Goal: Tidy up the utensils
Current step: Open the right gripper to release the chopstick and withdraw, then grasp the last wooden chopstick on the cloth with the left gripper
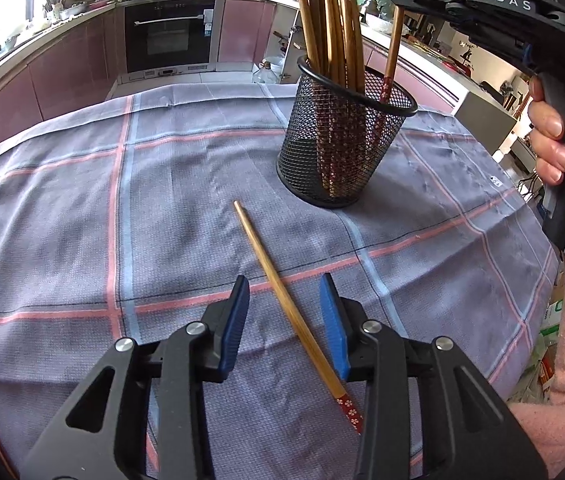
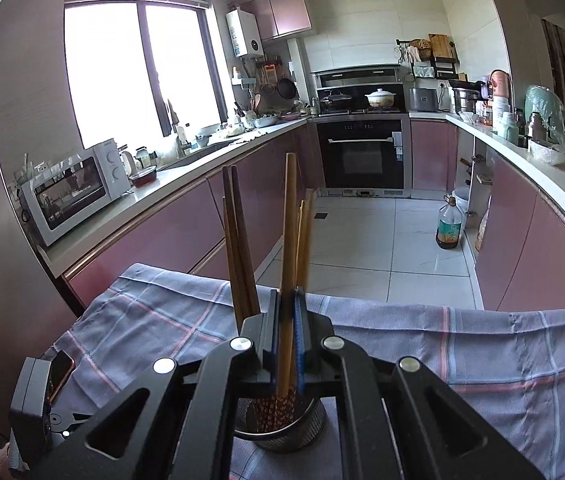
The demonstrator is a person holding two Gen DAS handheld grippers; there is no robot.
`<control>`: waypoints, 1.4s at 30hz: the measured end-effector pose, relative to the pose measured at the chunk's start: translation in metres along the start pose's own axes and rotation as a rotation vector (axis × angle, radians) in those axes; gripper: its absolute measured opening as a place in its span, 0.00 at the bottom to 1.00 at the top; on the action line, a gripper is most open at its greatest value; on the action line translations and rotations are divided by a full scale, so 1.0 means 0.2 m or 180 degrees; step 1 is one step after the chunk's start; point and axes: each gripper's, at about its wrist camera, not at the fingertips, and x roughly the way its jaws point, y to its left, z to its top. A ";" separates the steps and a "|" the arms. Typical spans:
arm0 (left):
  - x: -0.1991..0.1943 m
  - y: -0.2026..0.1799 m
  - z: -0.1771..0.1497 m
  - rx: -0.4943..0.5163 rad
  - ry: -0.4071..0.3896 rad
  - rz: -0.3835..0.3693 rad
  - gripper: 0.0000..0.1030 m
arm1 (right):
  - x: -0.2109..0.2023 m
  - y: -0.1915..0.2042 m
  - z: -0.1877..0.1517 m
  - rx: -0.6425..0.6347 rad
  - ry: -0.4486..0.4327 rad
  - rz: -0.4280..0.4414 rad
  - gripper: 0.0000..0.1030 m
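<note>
The left gripper, fingers wide apart, straddles a chopstick lying on the tabletop, while the right gripper pinches another chopstick upright over the mesh holder.

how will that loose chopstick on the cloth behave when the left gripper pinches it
The chopstick looks like thin, rigid wood, so probably stiff and very light. Its round, tapered shaft may roll or pivot between the left gripper pads, though the woven tablecloth likely damps rolling.

Left wrist view looks down on tablecloth; right faces kitchen; both show holder
</note>
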 end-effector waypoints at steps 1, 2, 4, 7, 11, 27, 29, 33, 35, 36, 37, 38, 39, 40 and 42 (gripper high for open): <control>0.00 0.00 0.00 0.0000 0.0001 0.0003 0.34 | 0.00 0.00 -0.01 0.0010 0.0012 -0.0013 0.06; 0.00 0.00 0.00 -0.0002 0.0003 0.0003 0.34 | 0.01 0.00 -0.02 0.0007 0.0034 -0.0002 0.06; 0.01 0.00 0.00 -0.0001 0.0008 0.0012 0.34 | 0.02 0.00 -0.04 -0.0024 0.0042 0.0004 0.06; 0.01 0.00 0.00 -0.0002 0.0010 0.0013 0.34 | 0.02 0.02 -0.05 -0.0075 0.0066 0.0038 0.06; 0.01 -0.01 0.00 0.0019 0.0024 0.0017 0.34 | 0.04 0.00 -0.05 -0.0039 0.0190 -0.0029 0.09; 0.12 -0.04 0.00 0.0152 0.0270 0.0019 0.16 | -0.08 -0.02 -0.16 0.0061 0.0171 0.0133 0.17; 0.12 -0.03 0.00 0.0170 0.0279 0.0003 0.14 | -0.11 -0.01 -0.19 0.0067 0.0188 0.0185 0.18; 0.10 -0.02 -0.01 0.0227 0.0295 -0.0071 0.12 | -0.13 0.01 -0.26 0.0054 0.0255 0.0276 0.23; 0.08 -0.01 -0.02 0.0270 0.0311 -0.0110 0.11 | -0.13 0.02 -0.28 0.0040 0.0307 0.0313 0.24; 0.07 -0.01 -0.03 0.0308 0.0318 -0.0115 0.10 | -0.14 0.02 -0.30 0.0047 0.0325 0.0327 0.24; 0.07 -0.02 -0.04 0.0342 0.0326 -0.0115 0.10 | -0.14 0.02 -0.32 0.0051 0.0351 0.0350 0.26; 0.07 -0.02 -0.04 0.0358 0.0337 -0.0100 0.11 | -0.14 0.02 -0.33 0.0052 0.0375 0.0364 0.26; 0.07 -0.02 -0.04 0.0367 0.0344 -0.0082 0.11 | -0.13 0.02 -0.35 0.0060 0.0393 0.0372 0.27; 0.08 -0.03 -0.03 0.0398 0.0345 -0.0043 0.11 | -0.13 0.02 -0.36 0.0070 0.0416 0.0387 0.27; 0.09 -0.04 -0.02 0.0425 0.0338 0.0026 0.13 | -0.12 0.02 -0.39 0.0103 0.0461 0.0404 0.27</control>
